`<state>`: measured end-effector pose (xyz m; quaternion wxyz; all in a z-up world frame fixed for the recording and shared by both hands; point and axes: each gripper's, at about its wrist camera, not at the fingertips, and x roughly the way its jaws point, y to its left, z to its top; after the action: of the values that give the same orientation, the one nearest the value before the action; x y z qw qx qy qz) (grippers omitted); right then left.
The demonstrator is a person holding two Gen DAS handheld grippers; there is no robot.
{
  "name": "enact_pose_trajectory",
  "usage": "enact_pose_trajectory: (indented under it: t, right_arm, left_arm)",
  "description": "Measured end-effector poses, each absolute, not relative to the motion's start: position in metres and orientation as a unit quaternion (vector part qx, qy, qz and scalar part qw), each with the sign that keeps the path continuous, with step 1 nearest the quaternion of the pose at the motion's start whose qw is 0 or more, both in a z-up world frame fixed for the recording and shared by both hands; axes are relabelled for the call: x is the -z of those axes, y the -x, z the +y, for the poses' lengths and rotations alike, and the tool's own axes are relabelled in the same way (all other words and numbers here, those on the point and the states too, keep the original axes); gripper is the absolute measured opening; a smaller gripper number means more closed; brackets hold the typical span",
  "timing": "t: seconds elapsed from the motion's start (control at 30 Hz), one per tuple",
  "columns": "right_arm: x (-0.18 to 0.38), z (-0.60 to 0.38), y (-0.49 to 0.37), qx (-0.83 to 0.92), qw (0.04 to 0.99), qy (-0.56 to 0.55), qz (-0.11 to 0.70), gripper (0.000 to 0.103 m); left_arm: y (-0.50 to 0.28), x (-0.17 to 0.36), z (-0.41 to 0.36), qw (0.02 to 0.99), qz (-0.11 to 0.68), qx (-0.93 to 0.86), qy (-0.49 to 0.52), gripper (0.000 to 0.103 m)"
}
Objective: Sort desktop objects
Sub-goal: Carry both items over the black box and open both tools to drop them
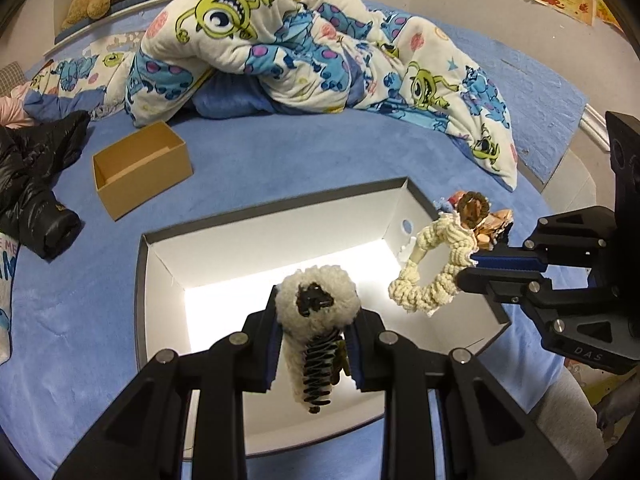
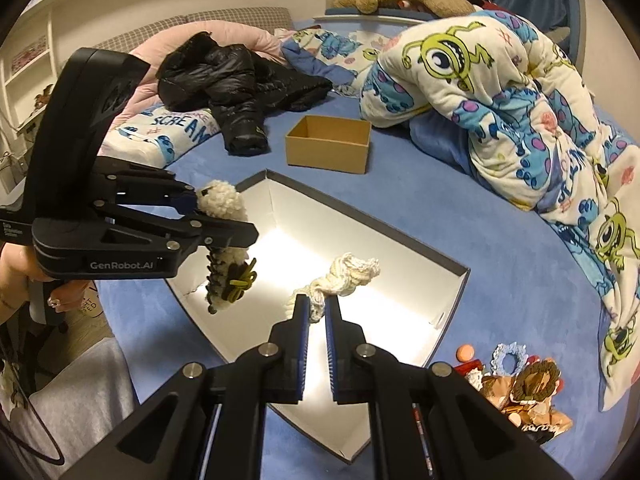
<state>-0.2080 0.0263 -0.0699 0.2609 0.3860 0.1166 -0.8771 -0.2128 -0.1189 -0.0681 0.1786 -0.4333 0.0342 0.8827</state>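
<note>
Fluffy hair clip (image 1: 316,300) sits squeezed between the fingers of the left gripper (image 1: 316,344), hanging over the big white box (image 1: 168,264). The right gripper (image 2: 317,312) pinches a cream scrunchie (image 2: 348,274) over the same box. More hair ties (image 2: 520,380) lie in a pile on the blue bed (image 2: 500,248). A small brown box (image 2: 328,144) sits farther back.

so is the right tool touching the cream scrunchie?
Touching. The right wrist view shows the right tool with its pads clamped on the cream scrunchie, which hangs above the white box.
</note>
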Motion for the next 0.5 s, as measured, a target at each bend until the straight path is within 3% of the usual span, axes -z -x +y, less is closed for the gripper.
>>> enact_pose_trajectory:
  t: [0.5]
  right_arm:
    - [0.102, 0.017, 0.217, 0.869, 0.237, -0.420, 0.109, 0.008]
  left_arm:
    - [0.225, 0.101, -0.127, 0.168, 0.044, -0.865, 0.470, 0.028]
